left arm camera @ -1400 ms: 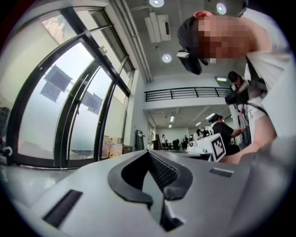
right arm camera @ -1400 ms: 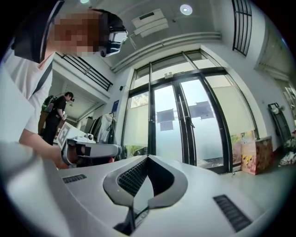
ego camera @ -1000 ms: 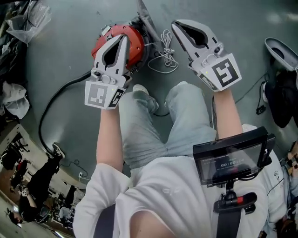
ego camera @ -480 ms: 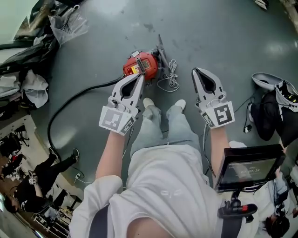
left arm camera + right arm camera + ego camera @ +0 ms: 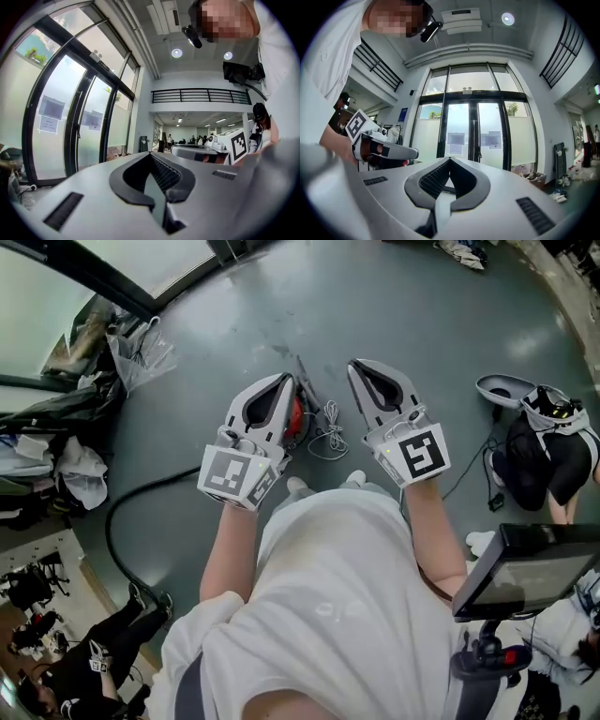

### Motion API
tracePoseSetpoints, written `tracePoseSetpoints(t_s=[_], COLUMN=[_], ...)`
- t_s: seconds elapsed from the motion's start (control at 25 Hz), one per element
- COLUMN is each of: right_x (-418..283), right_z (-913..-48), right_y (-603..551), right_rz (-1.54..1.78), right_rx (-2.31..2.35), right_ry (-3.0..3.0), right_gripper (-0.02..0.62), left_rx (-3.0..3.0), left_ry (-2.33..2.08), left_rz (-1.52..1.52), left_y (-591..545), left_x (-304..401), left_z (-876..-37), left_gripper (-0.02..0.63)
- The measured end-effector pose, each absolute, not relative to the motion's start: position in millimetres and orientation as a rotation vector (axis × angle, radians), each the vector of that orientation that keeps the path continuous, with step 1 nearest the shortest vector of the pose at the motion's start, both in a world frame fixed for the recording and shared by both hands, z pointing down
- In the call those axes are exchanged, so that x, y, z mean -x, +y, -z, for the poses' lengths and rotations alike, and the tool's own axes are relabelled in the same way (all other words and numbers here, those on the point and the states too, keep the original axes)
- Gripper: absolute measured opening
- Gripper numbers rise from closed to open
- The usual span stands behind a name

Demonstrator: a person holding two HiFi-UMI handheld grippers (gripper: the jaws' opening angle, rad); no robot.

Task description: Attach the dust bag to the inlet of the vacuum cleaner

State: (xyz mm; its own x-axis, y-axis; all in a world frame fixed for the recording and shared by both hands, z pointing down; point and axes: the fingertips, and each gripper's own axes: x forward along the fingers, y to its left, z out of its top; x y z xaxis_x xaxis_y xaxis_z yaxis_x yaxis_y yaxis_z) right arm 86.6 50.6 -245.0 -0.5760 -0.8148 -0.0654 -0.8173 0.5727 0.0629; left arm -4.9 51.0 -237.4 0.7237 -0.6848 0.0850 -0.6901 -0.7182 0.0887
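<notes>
The red vacuum cleaner (image 5: 297, 416) lies on the grey floor far below, mostly hidden behind my left gripper (image 5: 286, 381). Its black hose (image 5: 120, 512) curves away to the left, and a white cord (image 5: 328, 433) lies coiled beside it. My right gripper (image 5: 354, 367) is held up next to the left one. Both point level toward glass doors, high above the floor. In the left gripper view the left gripper (image 5: 151, 154) is shut and empty. In the right gripper view the right gripper (image 5: 450, 160) is likewise shut with nothing in it. I cannot make out a dust bag.
Plastic bags and dark clutter (image 5: 103, 362) pile up at the left by the window frame. A person (image 5: 548, 442) crouches at the right with a cable on the floor. A screen (image 5: 525, 568) hangs at my chest. Glass doors (image 5: 468, 122) stand ahead.
Both grippers have risen together, still shut and empty. The person has stood up from a crouch, so the vacuum cleaner and floor look much farther away.
</notes>
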Motion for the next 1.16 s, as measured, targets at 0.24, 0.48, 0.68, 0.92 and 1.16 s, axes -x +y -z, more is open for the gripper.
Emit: tracePoseSetpoints(t_s=[0.24, 0.48, 0.68, 0.92, 1.16], right_x=[-93, -104, -97, -86, -70], right_z=[243, 241, 238, 232, 225], right_y=[55, 64, 77, 85, 94], right_rz=[-0.113, -0.116, -0.096, -0.108, -0.043], right_rx=[1.491, 1.443, 1.426, 1.446, 1.441], right_ry=[2.822, 2.759, 2.755, 2.771, 2.777], right_gripper=[-0.002, -0.002, -0.002, -0.002, -0.002], left_rx=[-2.799, -2.805, -2.810, -2.798, -2.775], left_ry=[-1.117, -1.130, -1.116, -1.083, -1.061], left_rz=[-0.043, -0.048, -0.079, -0.107, -0.094], left_y=[57, 64, 69, 80, 86], left_x=[-13, -21, -21, -18, -2], left_z=[240, 234, 229, 227, 226], left_gripper=[0.006, 0.006, 0.006, 0.006, 0.006])
